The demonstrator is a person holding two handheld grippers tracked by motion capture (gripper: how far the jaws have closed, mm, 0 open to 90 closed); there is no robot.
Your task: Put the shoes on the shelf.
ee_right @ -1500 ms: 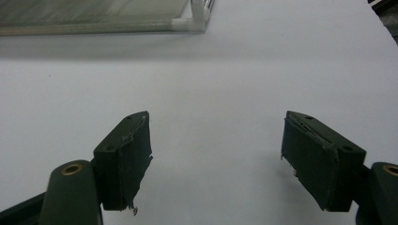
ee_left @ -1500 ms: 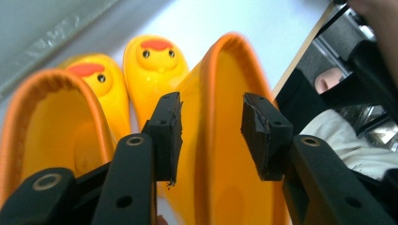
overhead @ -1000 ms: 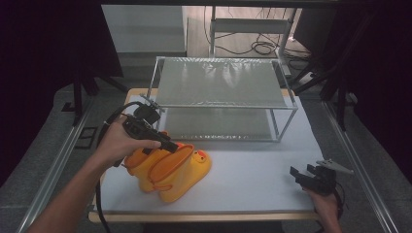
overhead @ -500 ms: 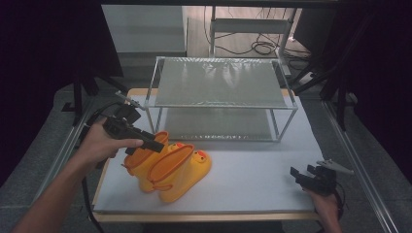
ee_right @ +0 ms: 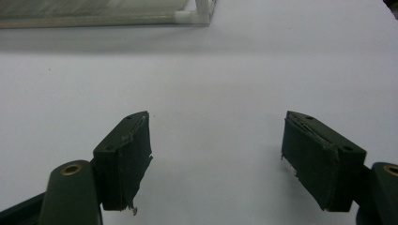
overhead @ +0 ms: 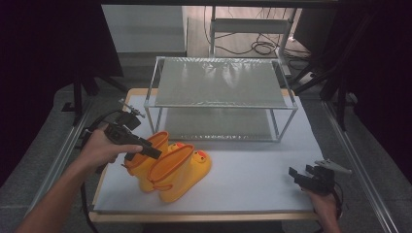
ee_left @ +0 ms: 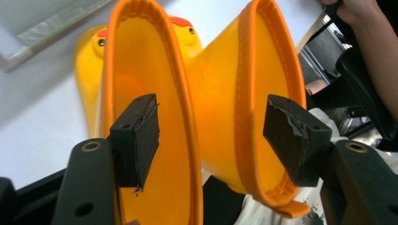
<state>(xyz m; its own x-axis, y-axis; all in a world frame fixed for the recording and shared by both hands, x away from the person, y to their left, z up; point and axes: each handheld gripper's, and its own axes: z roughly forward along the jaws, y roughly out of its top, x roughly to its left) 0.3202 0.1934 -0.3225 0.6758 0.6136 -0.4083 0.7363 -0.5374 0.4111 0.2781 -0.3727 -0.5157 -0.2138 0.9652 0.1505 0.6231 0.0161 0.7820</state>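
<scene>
Two yellow boots (overhead: pixel 170 167) lie side by side on the white table (overhead: pixel 252 174), toward its nine o'clock side. Their long axes run from open tops at about eight o'clock to duck-faced toes at two o'clock, pointing at the wire shelf (overhead: pixel 221 97) standing at twelve.

The left gripper view adds detail the high view lacks — orange trim around both boot openings and the little eyes on the toes.

The left tool (ee_left: pixel 211 136) is wide open, one jaw inside the left boot's opening (ee_left: pixel 141 70), the other beyond the right boot's rim (ee_left: pixel 270 84); nothing is pinched.

The right tool (ee_right: pixel 216 154) — at five o'clock, well apart from the boots — gapes wide over bare table, empty.
</scene>
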